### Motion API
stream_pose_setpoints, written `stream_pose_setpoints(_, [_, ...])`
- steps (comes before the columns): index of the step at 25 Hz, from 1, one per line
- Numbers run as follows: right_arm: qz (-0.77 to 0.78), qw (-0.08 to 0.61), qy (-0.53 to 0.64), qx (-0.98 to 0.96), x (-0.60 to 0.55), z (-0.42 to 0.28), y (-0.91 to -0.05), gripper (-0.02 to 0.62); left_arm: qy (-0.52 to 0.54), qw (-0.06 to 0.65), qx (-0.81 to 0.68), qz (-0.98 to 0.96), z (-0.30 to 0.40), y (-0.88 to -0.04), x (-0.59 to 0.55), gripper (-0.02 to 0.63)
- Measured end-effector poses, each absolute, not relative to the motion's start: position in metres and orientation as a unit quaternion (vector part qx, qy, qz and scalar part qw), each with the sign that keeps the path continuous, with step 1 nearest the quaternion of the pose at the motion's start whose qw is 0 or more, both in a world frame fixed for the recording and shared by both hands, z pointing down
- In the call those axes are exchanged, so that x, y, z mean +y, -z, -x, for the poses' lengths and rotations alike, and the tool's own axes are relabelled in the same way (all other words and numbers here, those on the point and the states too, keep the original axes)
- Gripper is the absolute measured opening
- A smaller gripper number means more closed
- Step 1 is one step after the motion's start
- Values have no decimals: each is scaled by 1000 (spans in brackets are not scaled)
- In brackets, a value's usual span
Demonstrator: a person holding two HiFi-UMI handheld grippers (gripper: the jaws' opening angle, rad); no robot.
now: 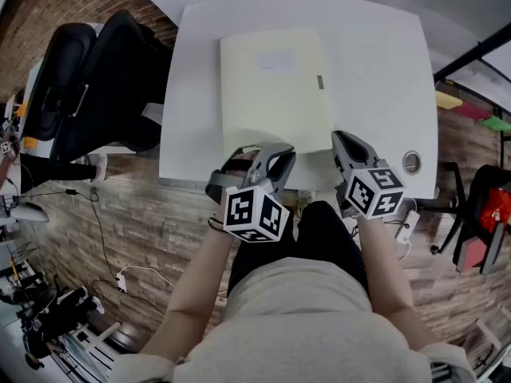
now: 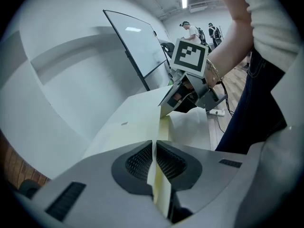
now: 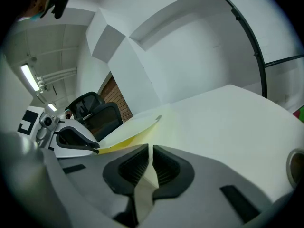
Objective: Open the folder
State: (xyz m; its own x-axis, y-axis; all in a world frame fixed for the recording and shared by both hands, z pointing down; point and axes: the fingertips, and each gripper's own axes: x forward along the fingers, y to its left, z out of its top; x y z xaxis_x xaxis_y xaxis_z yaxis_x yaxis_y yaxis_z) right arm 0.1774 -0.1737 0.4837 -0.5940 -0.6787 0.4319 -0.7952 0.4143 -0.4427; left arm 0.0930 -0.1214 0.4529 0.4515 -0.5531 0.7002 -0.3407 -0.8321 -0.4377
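Head view, centre: a pale yellow folder [image 1: 275,82] lies on the white bench [image 1: 383,70], left tongs [image 1: 270,155] and right tongs [image 1: 343,140] each clamped on its near edge.

1. Setting: an office or open-plan workroom.
2. White counter [image 1: 383,70] with a round cable port [image 1: 411,163] set into its top.
3. Black office chairs [image 1: 104,78] beside it; brick wall [image 3: 116,96] behind.
4. Wood-look plank floor [image 1: 144,222] with loose cables and a white power strip [image 2: 217,112].
5. Glass partition [image 2: 137,46], ceiling strip light [image 2: 184,0], people [image 2: 192,32] standing far off.
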Motion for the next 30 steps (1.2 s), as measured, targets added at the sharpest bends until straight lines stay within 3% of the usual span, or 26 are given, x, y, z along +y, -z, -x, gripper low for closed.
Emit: stream_pose_setpoints(30, [-505, 134, -283, -804, -170, -174, -483, 35, 369, 79, 234, 896, -86, -436, -120, 37])
